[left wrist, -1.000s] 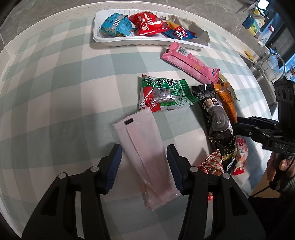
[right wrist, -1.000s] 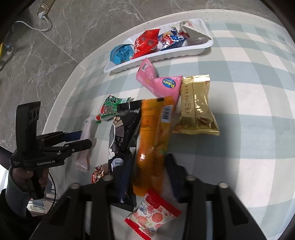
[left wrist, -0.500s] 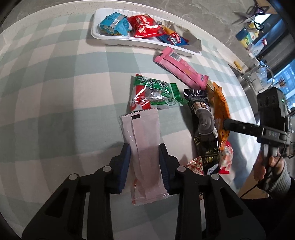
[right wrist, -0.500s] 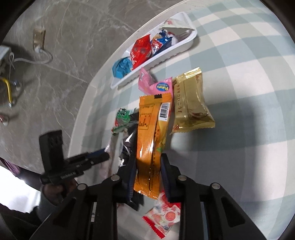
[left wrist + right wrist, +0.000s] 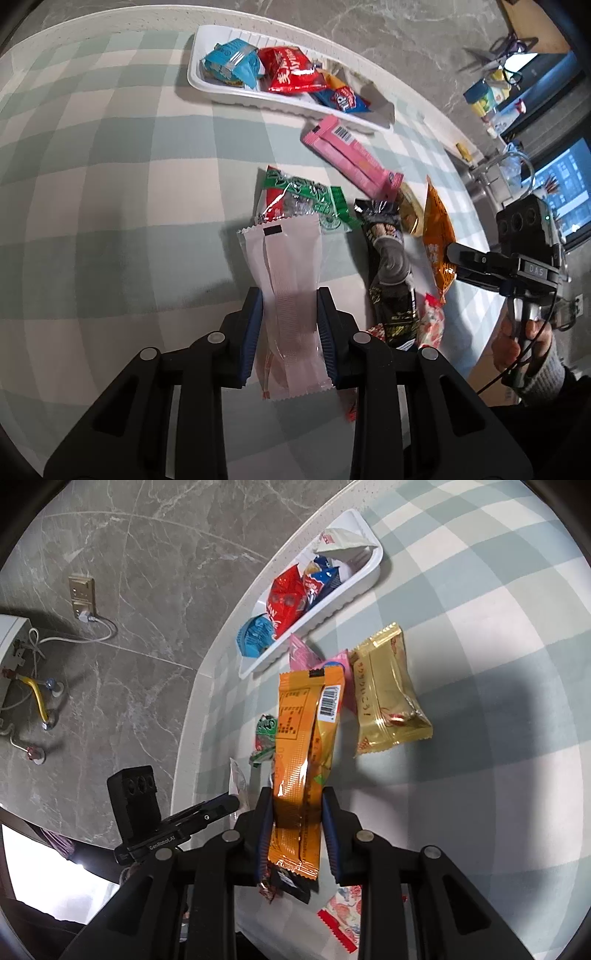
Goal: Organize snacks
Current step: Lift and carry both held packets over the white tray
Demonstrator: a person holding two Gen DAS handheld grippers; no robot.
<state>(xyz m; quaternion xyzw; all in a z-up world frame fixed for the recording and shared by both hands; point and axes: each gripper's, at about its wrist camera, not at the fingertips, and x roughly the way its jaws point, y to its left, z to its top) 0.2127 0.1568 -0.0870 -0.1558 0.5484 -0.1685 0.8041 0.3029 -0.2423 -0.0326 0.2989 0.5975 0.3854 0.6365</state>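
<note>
My left gripper [image 5: 289, 295] is shut on a long pale pink-white snack packet [image 5: 286, 266], its far end raised over the checked cloth. In the right wrist view my right gripper [image 5: 297, 795] is shut on a long orange packet [image 5: 308, 731], lifted off the table. The left wrist view shows the right gripper [image 5: 458, 254] at the right with that orange packet [image 5: 436, 229]. A white tray [image 5: 236, 98] at the far side holds a blue, a red and a dark blue packet. The same tray [image 5: 332, 605] appears in the right wrist view.
Loose on the cloth lie a pink bar [image 5: 351, 158], a green-red packet [image 5: 306, 199], a black packet [image 5: 388, 258], a gold packet [image 5: 388, 694] and a small red-white packet [image 5: 343, 912]. The table edge [image 5: 192, 716] drops to a marble floor. A person's hand [image 5: 517, 343] holds the right gripper.
My left gripper's jaws closed onto the pale packet and tilted its far end up. My right gripper closed on the orange packet, raised it and rolled; the view has swung.
</note>
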